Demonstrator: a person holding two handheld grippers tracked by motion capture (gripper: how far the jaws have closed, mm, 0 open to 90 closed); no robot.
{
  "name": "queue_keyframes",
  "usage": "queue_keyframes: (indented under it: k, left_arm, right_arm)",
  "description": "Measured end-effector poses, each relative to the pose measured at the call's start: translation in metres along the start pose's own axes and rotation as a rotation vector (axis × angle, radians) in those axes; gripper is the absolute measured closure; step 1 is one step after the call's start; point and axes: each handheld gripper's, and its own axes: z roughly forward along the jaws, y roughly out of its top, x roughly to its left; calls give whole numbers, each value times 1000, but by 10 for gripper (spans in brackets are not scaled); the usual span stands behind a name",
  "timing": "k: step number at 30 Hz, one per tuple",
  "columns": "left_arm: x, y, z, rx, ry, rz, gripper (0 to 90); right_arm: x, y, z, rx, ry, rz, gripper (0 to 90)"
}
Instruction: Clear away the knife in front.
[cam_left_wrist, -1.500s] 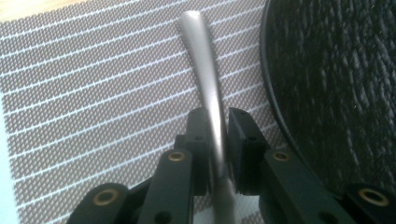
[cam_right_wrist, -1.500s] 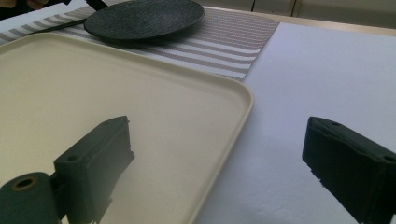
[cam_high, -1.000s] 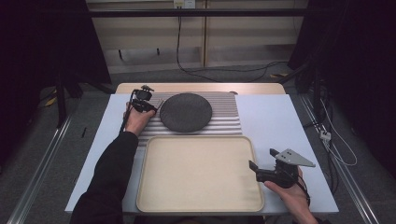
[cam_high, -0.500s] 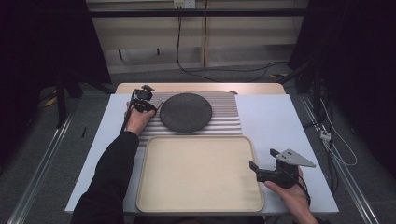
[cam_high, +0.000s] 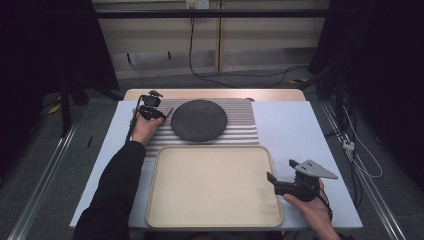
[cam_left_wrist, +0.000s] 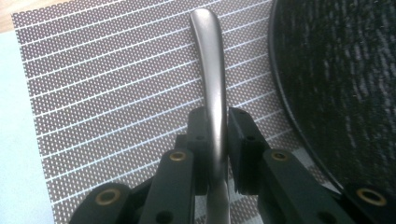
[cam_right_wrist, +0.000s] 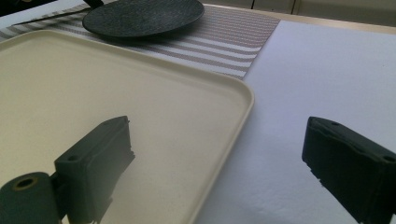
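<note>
Progress: you have the slim grey metal utensil handle clamped; lifting and placing it, perhaps on the cream plastic tray, is still left, I judge.
Utensil place: on the striped woven placemat, just beside the round dark plate.
Left gripper: narrow, pinching the handle, forearm stretched across the table.
Right gripper: wide, holding nothing, astride the tray's right rim.

Left tongs clamped; right tongs spread wide, hovering.

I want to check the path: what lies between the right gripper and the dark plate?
In the high view, the cream tray and striped placemat lie between the right gripper and dark plate.
</note>
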Motion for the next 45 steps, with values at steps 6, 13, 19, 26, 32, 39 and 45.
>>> queue_keyframes:
  k: [6, 13, 19, 26, 32, 39, 45]
  left_arm:
    - [-1, -1, -8, -16, -5, 3, 800]
    - [1, -8, -20, -41, -24, -4, 800]
    - [0, -13, -32, -62, -25, 4, 800]
    - [-5, -18, -42, -75, -26, 29, 800]
    - [-11, -19, -54, -92, -28, 47, 799]
    - [-24, -23, -68, -114, -38, 78, 799]
    - [-38, -27, -82, -141, -62, 103, 799]
  right_arm:
    - [0, 0, 0, 0, 1, -2, 81]
    - [1, 0, -1, -2, -1, -4, 81]
    - [1, 0, -1, -1, 1, -4, 81]
    - [2, 1, -1, -1, 0, -11, 81]
    - [2, 1, 0, 1, -2, -10, 82]
    - [2, 1, -1, 2, -8, -9, 82]
    - [2, 1, 0, 4, -8, -9, 82]
